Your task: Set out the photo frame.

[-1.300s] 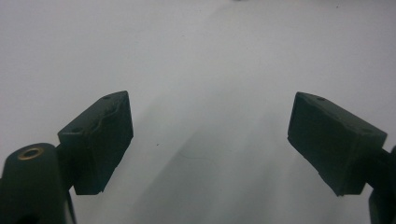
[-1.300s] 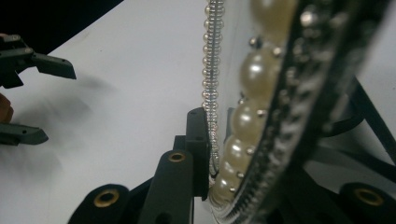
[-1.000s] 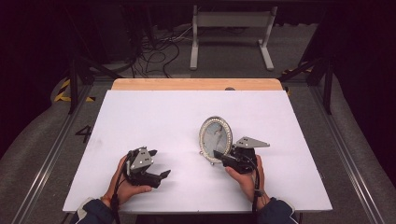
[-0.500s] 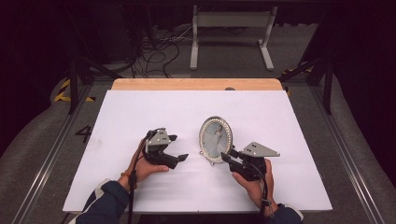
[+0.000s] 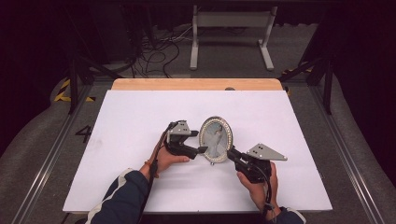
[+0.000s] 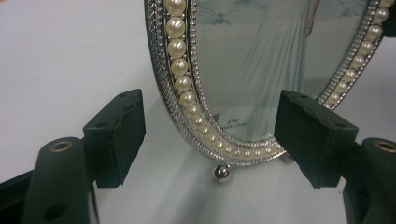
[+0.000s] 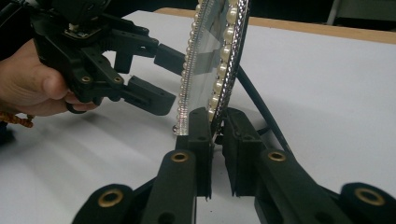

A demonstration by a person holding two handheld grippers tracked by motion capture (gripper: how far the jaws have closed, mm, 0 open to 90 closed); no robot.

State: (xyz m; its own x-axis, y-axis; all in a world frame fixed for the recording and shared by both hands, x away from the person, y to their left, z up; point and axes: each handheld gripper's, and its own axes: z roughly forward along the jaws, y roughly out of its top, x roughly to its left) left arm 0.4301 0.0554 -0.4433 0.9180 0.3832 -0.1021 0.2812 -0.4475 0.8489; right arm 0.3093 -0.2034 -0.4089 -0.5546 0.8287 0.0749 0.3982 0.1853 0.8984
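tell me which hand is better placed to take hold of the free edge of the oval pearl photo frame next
Left. The left gripper is open with the frame's lower edge between its pads, which don't touch it; its jaws have just been closing. The right gripper already clamps the opposite rim.

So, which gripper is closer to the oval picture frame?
Right. The right gripper is shut on the oval picture frame at its lower edge; the left gripper is open around its other side, pads not touching.
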